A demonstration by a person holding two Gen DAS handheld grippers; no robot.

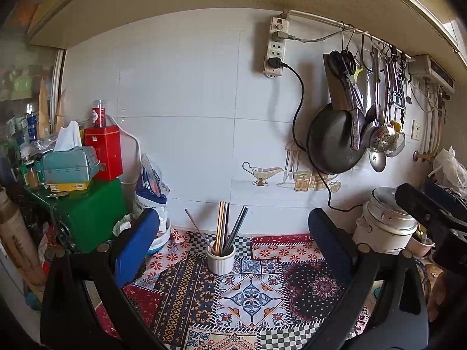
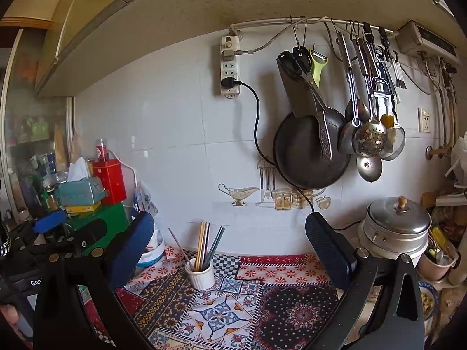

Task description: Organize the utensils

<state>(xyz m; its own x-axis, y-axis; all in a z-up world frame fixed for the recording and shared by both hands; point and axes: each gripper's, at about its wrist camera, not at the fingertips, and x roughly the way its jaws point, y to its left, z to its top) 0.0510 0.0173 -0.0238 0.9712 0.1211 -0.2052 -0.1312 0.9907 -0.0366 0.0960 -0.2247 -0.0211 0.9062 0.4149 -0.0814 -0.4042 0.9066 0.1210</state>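
A white ribbed cup stands on the patterned cloth near the wall and holds several chopsticks, metal and wood-coloured. It also shows in the right wrist view with the chopsticks. My left gripper is open and empty, its blue pads either side of the cup, short of it. My right gripper is open and empty, to the right of the cup and held back from it. The right gripper's body shows at the right edge of the left wrist view.
A pan, scissors, ladles and strainers hang on a wall rail. A steel-lidded pot stands at right. A green box, red tin, tissue box and bags are stacked at left. A power strip with black cord hangs on the wall.
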